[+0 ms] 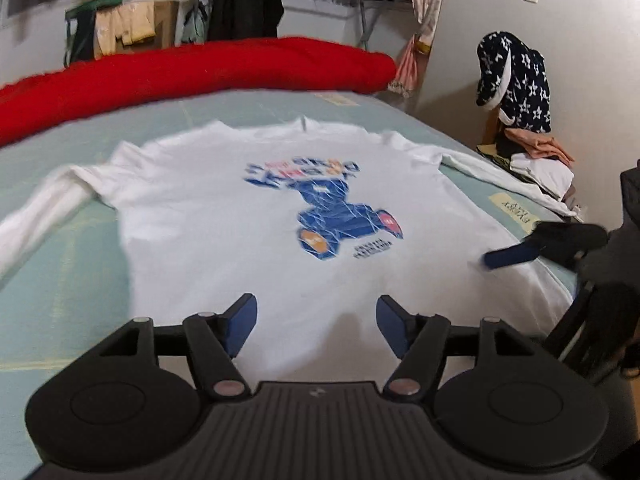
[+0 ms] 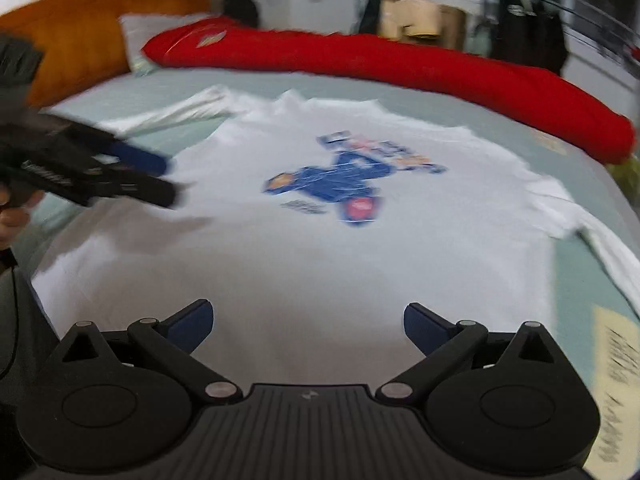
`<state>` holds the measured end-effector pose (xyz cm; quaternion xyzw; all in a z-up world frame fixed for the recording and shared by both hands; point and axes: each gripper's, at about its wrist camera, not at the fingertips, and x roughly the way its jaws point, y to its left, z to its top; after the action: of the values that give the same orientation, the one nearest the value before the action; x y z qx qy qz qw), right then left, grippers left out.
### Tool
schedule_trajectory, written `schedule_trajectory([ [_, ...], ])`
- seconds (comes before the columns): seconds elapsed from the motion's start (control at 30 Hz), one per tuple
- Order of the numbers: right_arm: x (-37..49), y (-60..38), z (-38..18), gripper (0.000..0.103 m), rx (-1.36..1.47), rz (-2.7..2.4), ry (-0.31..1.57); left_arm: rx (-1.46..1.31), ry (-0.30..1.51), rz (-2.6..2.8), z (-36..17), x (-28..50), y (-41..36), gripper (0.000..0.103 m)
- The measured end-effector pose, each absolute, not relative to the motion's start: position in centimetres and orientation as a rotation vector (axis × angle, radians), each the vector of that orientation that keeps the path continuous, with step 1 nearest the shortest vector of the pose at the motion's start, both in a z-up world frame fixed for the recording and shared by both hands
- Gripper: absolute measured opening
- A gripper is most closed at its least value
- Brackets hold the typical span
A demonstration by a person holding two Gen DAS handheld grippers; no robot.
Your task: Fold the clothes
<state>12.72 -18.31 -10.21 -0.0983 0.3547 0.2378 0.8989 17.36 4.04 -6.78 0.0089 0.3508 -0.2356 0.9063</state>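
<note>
A white long-sleeved shirt (image 1: 200,220) (image 2: 320,264) with a blue bear print lies flat, print up, on the pale green bed sheet (image 1: 60,280). Both sleeves are spread out to the sides. My left gripper (image 1: 316,308) hovers open over the shirt's near hem with only flat cloth below its blue pads. My right gripper (image 2: 307,312) stands wide open over the hem further along, with nothing between its fingers. Each gripper shows in the other's view, blurred: the right gripper (image 1: 514,246) at the shirt's right edge, the left gripper (image 2: 168,180) at its left edge.
A long red rolled blanket (image 1: 200,68) (image 2: 400,64) lies along the far side of the bed. A stack of clothes (image 1: 536,160) under a dark star-patterned garment (image 1: 516,80) stands beside the bed at right. A wooden headboard (image 2: 80,40) and a pillow (image 2: 148,36) are at far left.
</note>
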Motion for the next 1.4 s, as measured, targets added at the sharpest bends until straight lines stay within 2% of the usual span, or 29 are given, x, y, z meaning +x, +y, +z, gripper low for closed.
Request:
schedule_trajectory([
  [0.13,12.6,-18.0,-12.1,0.103,-0.205,0.488,0.745,0.009,0.744,-0.458,-8.7,16.5,5.1,0.068],
  [0.43,9.3,-21.4,-12.3,0.103,-0.094,0.444,0.756,-0.082,0.763,-0.338,-8.3,11.2,8.9,0.068],
  [0.73,9.3,-21.6,-12.6,0.103,-0.057,0.426,0.738,-0.067,0.705,-0.361,-5.6,15.8,6.8,0.071],
  [0.87,8.9,-21.2,-12.7,0.103,-0.069,0.402,0.724,-0.065,0.747,-0.373,-6.6,17.6,5.7,0.071],
  [0.93,9.0,-21.2,-12.7,0.103,-0.063,0.396,0.728,-0.060,0.795,-0.348,-7.7,17.4,5.6,0.071],
  [1.07,9.0,-21.1,-12.7,0.103,-0.071,0.389,0.731,-0.110,0.773,-0.332,-8.6,14.3,7.1,0.073],
  [1.4,9.0,-20.4,-12.1,0.103,-0.112,0.369,0.750,-0.134,0.743,-0.339,-6.6,12.6,8.4,0.075],
])
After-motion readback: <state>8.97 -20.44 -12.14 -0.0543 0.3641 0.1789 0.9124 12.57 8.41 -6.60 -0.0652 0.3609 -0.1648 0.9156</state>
